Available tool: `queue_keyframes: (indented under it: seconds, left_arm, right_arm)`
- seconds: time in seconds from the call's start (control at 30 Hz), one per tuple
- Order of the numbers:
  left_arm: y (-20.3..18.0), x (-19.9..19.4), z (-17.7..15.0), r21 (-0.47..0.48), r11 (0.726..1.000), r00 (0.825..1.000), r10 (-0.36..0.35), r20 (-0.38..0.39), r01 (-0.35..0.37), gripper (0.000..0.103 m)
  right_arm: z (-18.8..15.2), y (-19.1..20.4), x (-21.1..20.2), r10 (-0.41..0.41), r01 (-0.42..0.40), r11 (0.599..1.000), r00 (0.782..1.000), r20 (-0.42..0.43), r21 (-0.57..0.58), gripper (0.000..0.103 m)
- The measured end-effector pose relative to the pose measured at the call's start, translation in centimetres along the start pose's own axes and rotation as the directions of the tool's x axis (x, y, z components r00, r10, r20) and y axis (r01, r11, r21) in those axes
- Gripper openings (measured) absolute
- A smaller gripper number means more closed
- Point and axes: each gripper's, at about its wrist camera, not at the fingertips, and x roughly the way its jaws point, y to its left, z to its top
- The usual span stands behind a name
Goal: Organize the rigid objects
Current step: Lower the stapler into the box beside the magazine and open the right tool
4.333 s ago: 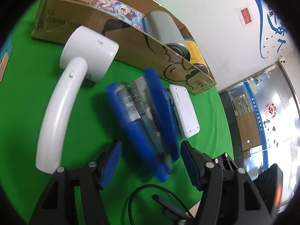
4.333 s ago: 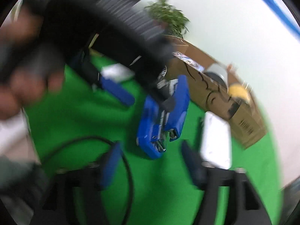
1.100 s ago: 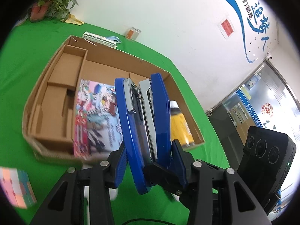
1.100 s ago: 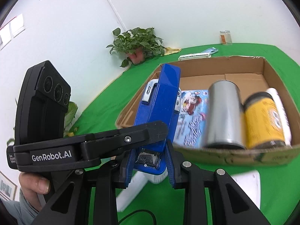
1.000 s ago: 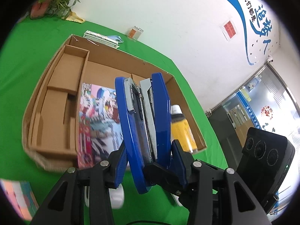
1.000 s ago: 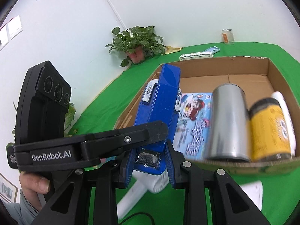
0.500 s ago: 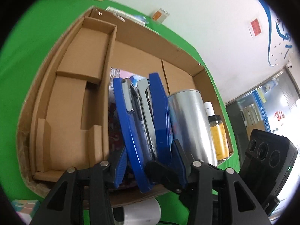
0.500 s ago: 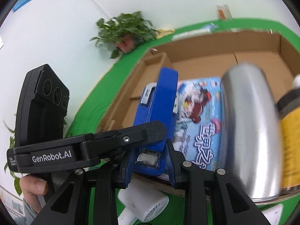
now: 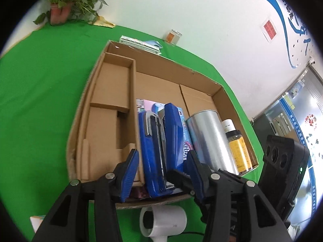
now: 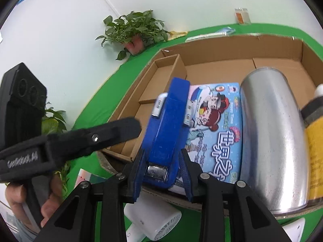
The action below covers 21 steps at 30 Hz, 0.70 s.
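1. The blue stapler (image 9: 159, 147) is inside the cardboard box (image 9: 157, 64), near the front wall. It lies on its side on a picture book (image 10: 218, 133), right beside the wall of the small side part of the box.
2. The left gripper (image 9: 161, 173) has just been opening. Its jaws now stand a little wide, with a gap on each side of the stapler, so it is not squeezing it.
3. The right gripper (image 10: 161, 175) has been opening too. Its jaws sit very close on both sides of the stapler's end. I cannot tell for sure if they still touch it.
4. A silver can (image 9: 210, 141) lies just beside the stapler, and a yellow bottle (image 9: 238, 149) is next to the can.
5. What could go wrong: if a gripper pulls back while a pad still rubs the stapler, it may drag it out or tip it over.
6. A wide jaw could bump the can and make it roll.
7. The white hair dryer (image 10: 153, 219) still waits outside the box, by its front wall.
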Motion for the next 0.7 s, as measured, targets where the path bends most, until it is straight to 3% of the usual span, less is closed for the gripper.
queue_keyframes:
  seconds: [0.2,0.43,0.7]
  left_arm:
    - [0.9,-0.8,-0.3,-0.014,1.0,1.0,0.016,0.022,-0.016,0.048]
    - [0.0,-2.4,-1.2,0.053,0.998,0.993,0.039,0.11,-0.045,0.048]
    - [0.5,-2.6,-1.7,0.026,0.998,0.994,0.048,0.102,-0.05,0.048]
  right_arm:
    - [0.0,0.6,0.7,-0.003,0.002,1.0,0.999,-0.032,-0.006,0.029]
    - [-0.6,1.3,0.6,-0.025,0.024,0.997,1.0,-0.017,-0.068,0.031]
    - [-0.3,2.0,1.3,-0.041,0.04,0.991,0.999,-0.003,-0.125,0.029]
